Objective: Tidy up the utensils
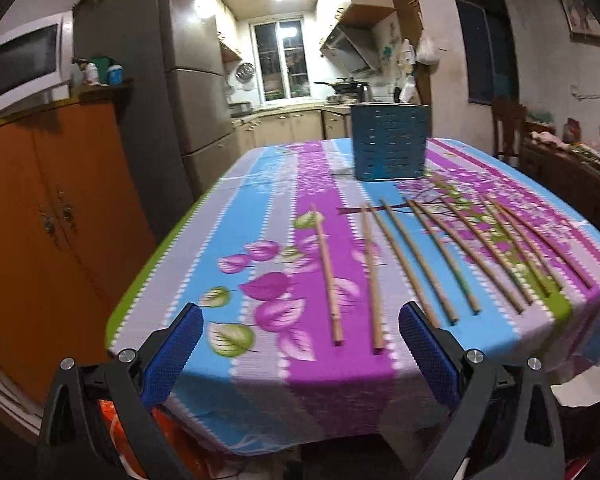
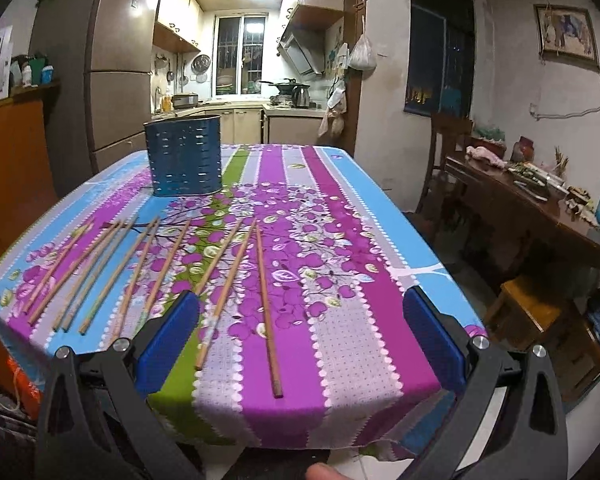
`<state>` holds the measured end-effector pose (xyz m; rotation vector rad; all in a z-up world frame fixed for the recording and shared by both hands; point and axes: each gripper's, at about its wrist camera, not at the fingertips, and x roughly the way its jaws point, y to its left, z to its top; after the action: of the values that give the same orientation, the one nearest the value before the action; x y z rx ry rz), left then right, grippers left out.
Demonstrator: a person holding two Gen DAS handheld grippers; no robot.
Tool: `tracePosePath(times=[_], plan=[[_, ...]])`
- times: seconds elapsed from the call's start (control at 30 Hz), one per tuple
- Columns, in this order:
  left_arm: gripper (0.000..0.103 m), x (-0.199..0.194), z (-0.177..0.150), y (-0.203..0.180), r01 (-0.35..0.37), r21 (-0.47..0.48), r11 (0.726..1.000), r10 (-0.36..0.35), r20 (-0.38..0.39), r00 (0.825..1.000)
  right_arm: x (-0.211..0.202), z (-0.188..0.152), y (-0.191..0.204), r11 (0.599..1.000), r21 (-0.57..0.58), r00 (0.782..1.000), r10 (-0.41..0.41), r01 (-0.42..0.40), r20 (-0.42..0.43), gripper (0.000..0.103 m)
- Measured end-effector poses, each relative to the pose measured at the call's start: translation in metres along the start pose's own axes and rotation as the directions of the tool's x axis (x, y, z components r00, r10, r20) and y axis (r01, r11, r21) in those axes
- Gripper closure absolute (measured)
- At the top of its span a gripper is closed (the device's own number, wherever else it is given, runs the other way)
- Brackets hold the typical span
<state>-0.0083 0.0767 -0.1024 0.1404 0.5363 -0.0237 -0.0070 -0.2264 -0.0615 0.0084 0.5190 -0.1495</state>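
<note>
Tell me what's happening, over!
Left claw open, empty. Right claw open, empty. Thin wooden chopsticks all flat on striped floral tablecloth, blue perforated metal holder upright behind them. Nothing in the way.

Cloth, wood and textured pads in front of me.
My left gripper (image 1: 300, 354) and right gripper (image 2: 300, 340) have matt black plastic-looking arms with blue, finely dimpled pads (image 1: 172, 360). The tablecloth (image 2: 340, 264) is printed woven cloth, the chopsticks (image 1: 327, 276) plain matt wood, and the blue perforated holder (image 1: 389, 142) has a slight sheen.
</note>
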Motion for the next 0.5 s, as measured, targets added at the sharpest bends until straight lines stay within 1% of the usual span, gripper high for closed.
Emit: tracePosePath(times=[0.13,0.23,0.3,0.37,0.4,0.43,0.47,0.5], plan=[[0.005,0.003,-0.001,-0.004,0.038,0.003,0.999,-0.038,-0.011,0.999,-0.007,-0.002,0.007,0.999,-0.01,0.999,0.036,-0.035,0.013,0.005],[0.01,0.005,-0.003,-0.007,0.071,0.006,0.997,-0.071,-0.019,0.997,-0.013,-0.005,0.013,0.998,-0.034,0.998,0.056,-0.055,0.027,0.005],[0.011,0.005,-0.005,-0.012,0.093,0.018,0.995,-0.093,-0.006,0.996,-0.013,-0.008,0.019,0.995,-0.054,0.995,0.091,-0.09,0.028,0.009],[0.012,0.004,-0.007,-0.018,0.114,0.037,0.993,-0.115,0.011,0.993,-0.015,-0.01,0.025,0.99,-0.078,0.992,0.119,-0.116,0.03,0.021],[0.012,0.004,-0.008,-0.021,0.123,0.048,0.991,-0.124,0.018,0.992,-0.015,-0.011,0.029,0.988,-0.092,0.991,0.13,-0.127,0.028,0.024],[0.013,0.004,-0.009,-0.023,0.13,0.056,0.99,-0.132,0.022,0.991,-0.014,-0.013,0.035,0.983,-0.116,0.988,0.149,-0.146,0.025,0.032],[0.016,0.005,-0.01,-0.027,0.14,0.07,0.988,-0.142,0.026,0.989,-0.013,-0.014,0.04,0.978,-0.136,0.986,0.163,-0.159,0.019,0.039],[0.017,0.005,-0.011,-0.03,0.146,0.079,0.986,-0.148,0.028,0.989,-0.012,-0.016,0.046,0.971,-0.159,0.983,0.182,-0.178,0.012,0.043]])
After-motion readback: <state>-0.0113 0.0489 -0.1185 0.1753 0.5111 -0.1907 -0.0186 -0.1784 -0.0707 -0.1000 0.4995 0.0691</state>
